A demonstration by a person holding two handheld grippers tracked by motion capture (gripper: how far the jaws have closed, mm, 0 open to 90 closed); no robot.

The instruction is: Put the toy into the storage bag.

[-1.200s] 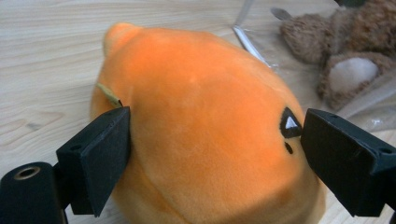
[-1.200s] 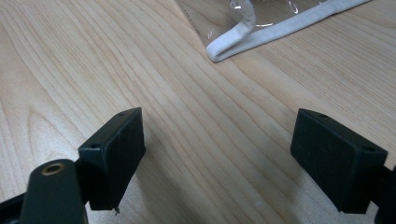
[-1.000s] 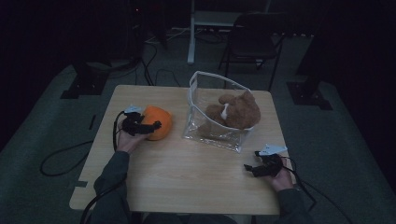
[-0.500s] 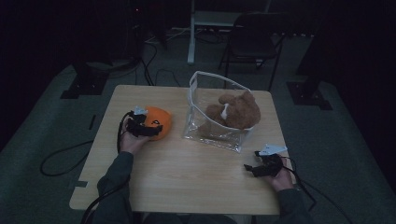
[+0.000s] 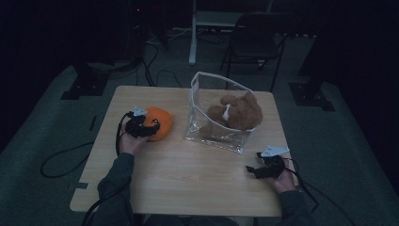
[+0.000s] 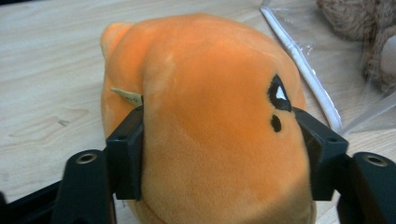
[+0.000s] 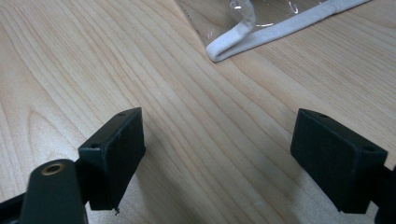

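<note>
A person seated at a wooden table closes the left claw on an orange plush toy, which lies on the table just to the left of a clear plastic bag. Seen from the left gripper view, the jaws have just been closing, with the orange plush toy between them: both black pads sit against its flanks, one beside a small tan tag and the other just below a stitched black eye, and the soft fabric bulges around them. The right claw rests near the front right corner of the table, in front of the bag, its jaws standing wide apart with bare wood between them; the bag's white trim lies just ahead of it. A brown teddy bear already sits inside the bag. To do this step well, the squeeze probably needs to sink deep enough into the stuffing that the rounded body cannot slip out when lifted, with the hold kept across the middle so the toy hangs level on its way toward the bag's open top. The tag is too small to read, and no brand or other writing can be made out anywhere
</note>
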